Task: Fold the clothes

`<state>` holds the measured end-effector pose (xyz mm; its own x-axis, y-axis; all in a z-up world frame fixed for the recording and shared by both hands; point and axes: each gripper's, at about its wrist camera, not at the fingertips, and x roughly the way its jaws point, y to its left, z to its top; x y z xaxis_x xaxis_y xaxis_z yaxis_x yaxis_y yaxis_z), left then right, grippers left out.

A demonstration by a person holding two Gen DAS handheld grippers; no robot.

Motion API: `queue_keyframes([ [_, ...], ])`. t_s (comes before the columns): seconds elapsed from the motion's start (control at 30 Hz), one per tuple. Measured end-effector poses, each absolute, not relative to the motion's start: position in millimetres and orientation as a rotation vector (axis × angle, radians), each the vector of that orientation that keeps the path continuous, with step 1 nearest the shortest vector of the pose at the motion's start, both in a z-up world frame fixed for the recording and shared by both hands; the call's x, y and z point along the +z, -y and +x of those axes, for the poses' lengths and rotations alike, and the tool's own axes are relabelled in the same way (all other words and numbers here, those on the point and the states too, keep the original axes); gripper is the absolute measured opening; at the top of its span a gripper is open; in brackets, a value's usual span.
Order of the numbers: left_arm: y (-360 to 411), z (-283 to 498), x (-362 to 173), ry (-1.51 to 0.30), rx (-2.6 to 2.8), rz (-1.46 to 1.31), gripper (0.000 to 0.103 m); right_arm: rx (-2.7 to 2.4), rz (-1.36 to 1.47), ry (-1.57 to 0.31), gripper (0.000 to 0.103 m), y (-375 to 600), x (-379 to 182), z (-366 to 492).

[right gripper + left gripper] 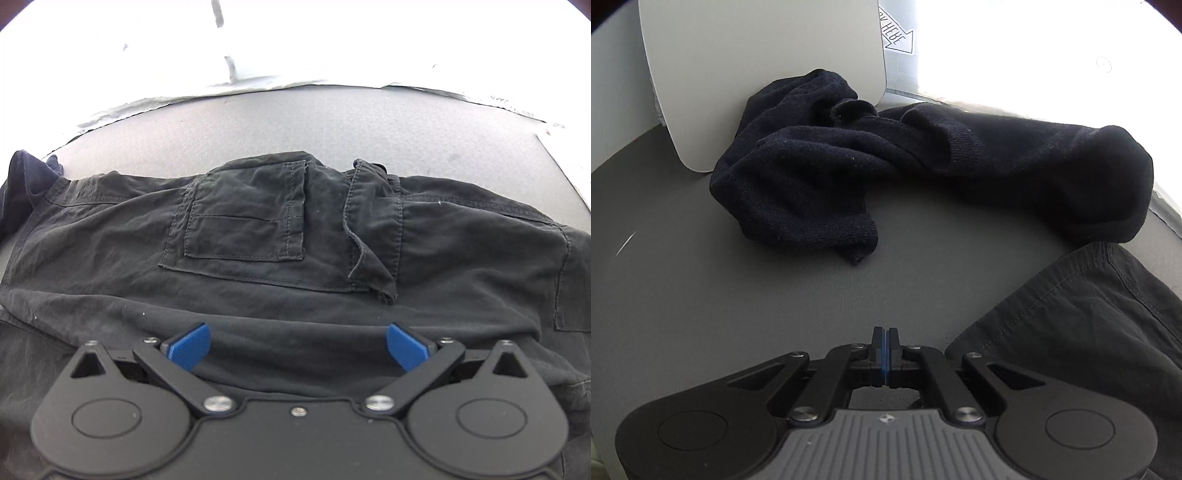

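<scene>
The right tool (298,345), its blue pads spread apart, hung directly over the near edge of the dark cargo shorts (258,236), which stretched side to side across the grey table (332,122), while the left tool (885,350), pads pressed together on nothing, faced the crumpled dark socks (886,166) farther off.

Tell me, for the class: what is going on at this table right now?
A person with a gripper in each hand is folding clothes on a grey table. The right gripper hovers with open jaws over dark cargo trousers spread flat, gripping nothing. The left gripper, jaws shut and empty, points at a crumpled dark knit garment lying beside a white board. Neither piece is folded yet.
</scene>
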<state>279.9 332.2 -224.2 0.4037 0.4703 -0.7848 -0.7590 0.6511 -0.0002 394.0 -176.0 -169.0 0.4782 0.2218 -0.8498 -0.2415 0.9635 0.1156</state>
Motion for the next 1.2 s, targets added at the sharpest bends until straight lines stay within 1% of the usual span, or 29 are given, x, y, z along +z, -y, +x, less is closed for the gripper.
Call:
queue_keyframes([
  [0.07, -331, 272, -224, -0.849, 0.764, -0.415, 0.006, 0.27, -0.001, -0.986, 0.103, 186, -162, 394],
  [0.13, -329, 264, -224, -0.853, 0.727, -0.442, 0.026, 0.236, 0.028, -0.941, 0.103, 199, -157, 396],
  [0.17, -324, 265, -223, -0.859, 0.698, -0.438, 0.031, 0.219, 0.036, -0.925, 0.103, 206, -156, 398],
  [0.23, -307, 278, -221, -0.863, 0.634, -0.381, 0.056, 0.166, 0.028, -0.903, 0.103, 221, -158, 405],
  [0.27, -295, 284, -219, -0.86, 0.607, -0.347, 0.061, 0.137, 0.015, -0.89, 0.103, 230, -160, 407],
  [0.3, -284, 291, -219, -0.857, 0.574, -0.312, 0.071, 0.106, 0.0, -0.877, 0.103, 239, -161, 408],
  [0.33, -273, 298, -220, -0.862, 0.547, -0.284, 0.078, 0.067, -0.012, -0.863, 0.103, 249, -163, 409],
  [0.4, -254, 311, -224, -0.883, 0.508, -0.237, 0.083, -0.023, -0.048, -0.838, 0.102, 272, -170, 410],
  [0.57, -226, 336, -252, -1.004, 0.455, -0.176, 0.09, -0.315, -0.114, -0.8, 0.099, 348, -185, 407],
  [0.6, -222, 336, -256, -1.008, 0.462, -0.157, 0.094, -0.354, -0.099, -0.807, 0.099, 367, -190, 408],
  [0.63, -218, 335, -259, -0.999, 0.479, -0.134, 0.101, -0.388, -0.084, -0.813, 0.099, 385, -195, 408],
  [0.67, -217, 336, -262, -0.992, 0.493, -0.125, 0.103, -0.422, -0.069, -0.82, 0.098, 402, -200, 409],
  [0.83, -231, 334, -264, -0.991, 0.486, -0.221, 0.103, -0.474, -0.049, -0.866, 0.096, 453, -227, 422],
  [0.87, -231, 334, -264, -0.988, 0.483, -0.216, 0.103, -0.463, -0.057, -0.885, 0.093, 455, -233, 428],
  [0.9, -230, 333, -264, -0.985, 0.479, -0.212, 0.103, -0.451, -0.067, -0.904, 0.094, 457, -240, 433],
  [0.93, -230, 333, -264, -0.983, 0.478, -0.21, 0.103, -0.452, -0.08, -0.895, 0.099, 458, -244, 436],
  [0.97, -230, 333, -264, -0.984, 0.477, -0.211, 0.103, -0.478, -0.096, -0.89, 0.102, 462, -245, 440],
  [1.03, -231, 333, -265, -0.985, 0.477, -0.212, 0.103, -0.575, -0.111, -0.891, 0.102, 478, -246, 451],
  [1.13, -230, 332, -264, -0.977, 0.475, -0.208, 0.103, -0.641, -0.075, -0.957, 0.103, 506, -241, 470],
  [1.17, -230, 332, -265, -0.976, 0.474, -0.208, 0.103, -0.612, -0.104, -0.953, 0.098, 500, -236, 469],
  [1.2, -229, 332, -264, -0.976, 0.474, -0.208, 0.103, -0.58, -0.145, -0.941, 0.089, 490, -231, 466],
])
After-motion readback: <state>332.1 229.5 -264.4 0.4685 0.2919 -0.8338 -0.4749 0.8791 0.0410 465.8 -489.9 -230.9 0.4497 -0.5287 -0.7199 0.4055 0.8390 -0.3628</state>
